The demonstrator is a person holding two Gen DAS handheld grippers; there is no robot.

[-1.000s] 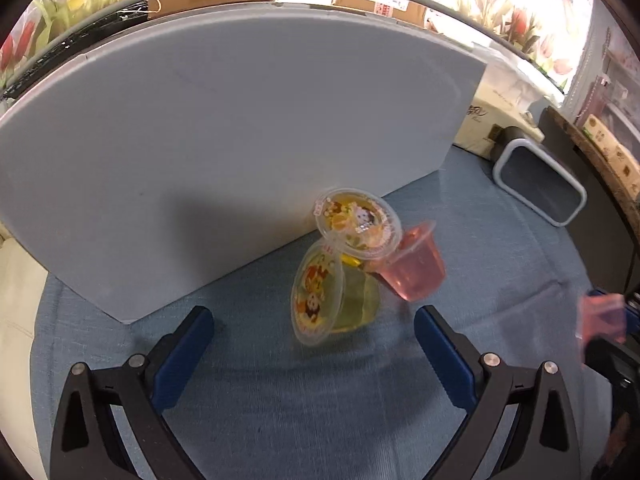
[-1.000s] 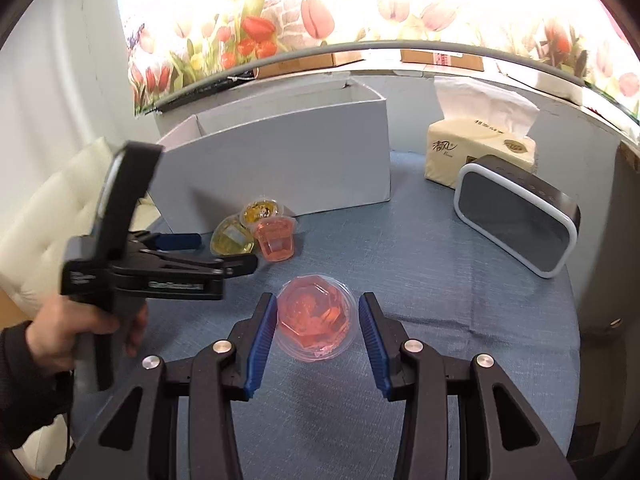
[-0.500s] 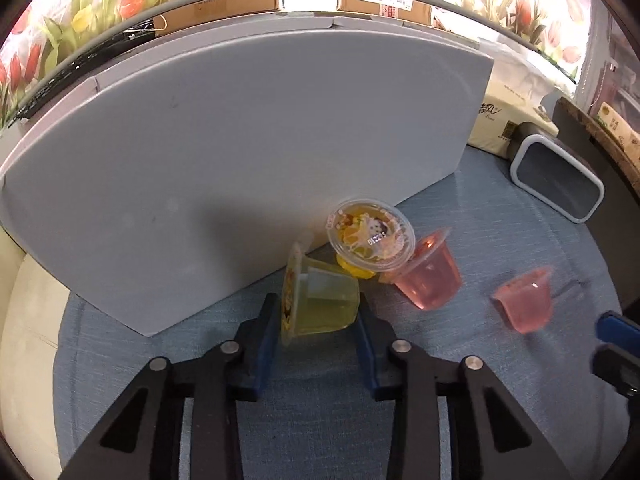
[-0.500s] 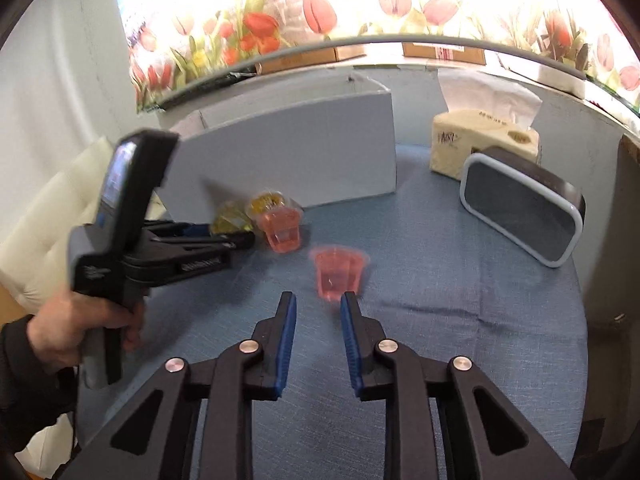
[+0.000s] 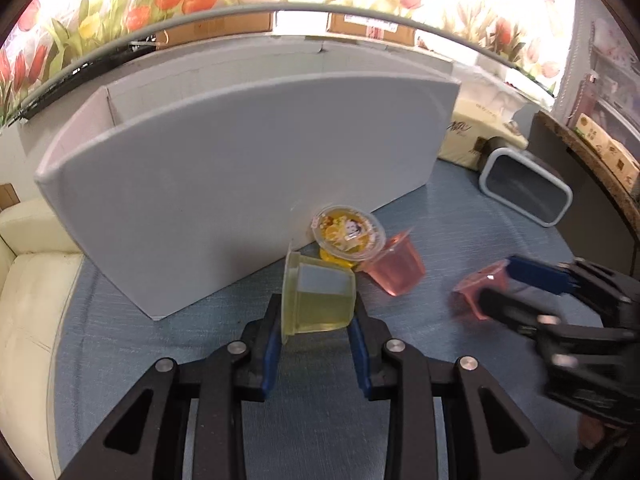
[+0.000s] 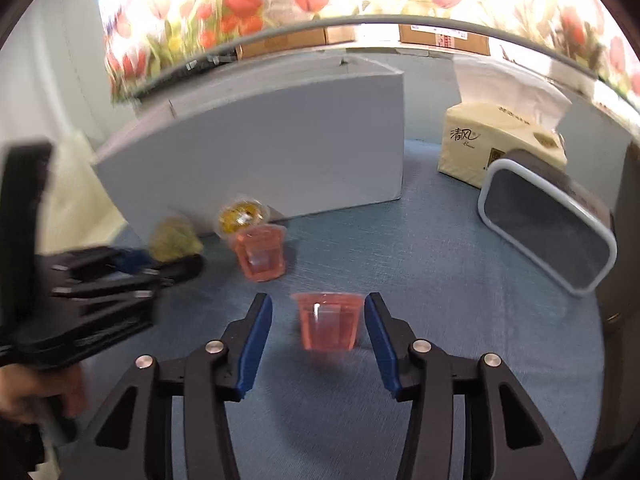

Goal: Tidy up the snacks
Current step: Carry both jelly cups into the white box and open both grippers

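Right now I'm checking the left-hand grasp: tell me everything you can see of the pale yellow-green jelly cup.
The yellow-green jelly cup is a small clear plastic tub of pale jelly, wider at its flanged rim. It lies on its side, rim to the left and base to the right, clamped between the blue pads of the left gripper, whose jaws have just closed on it. It sits just before the grey box; whether it touches the blue cloth is unclear.

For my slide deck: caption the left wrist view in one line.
Left hand-held gripper shut on a yellow-green jelly cup beside the grey box, two more cups behind it.
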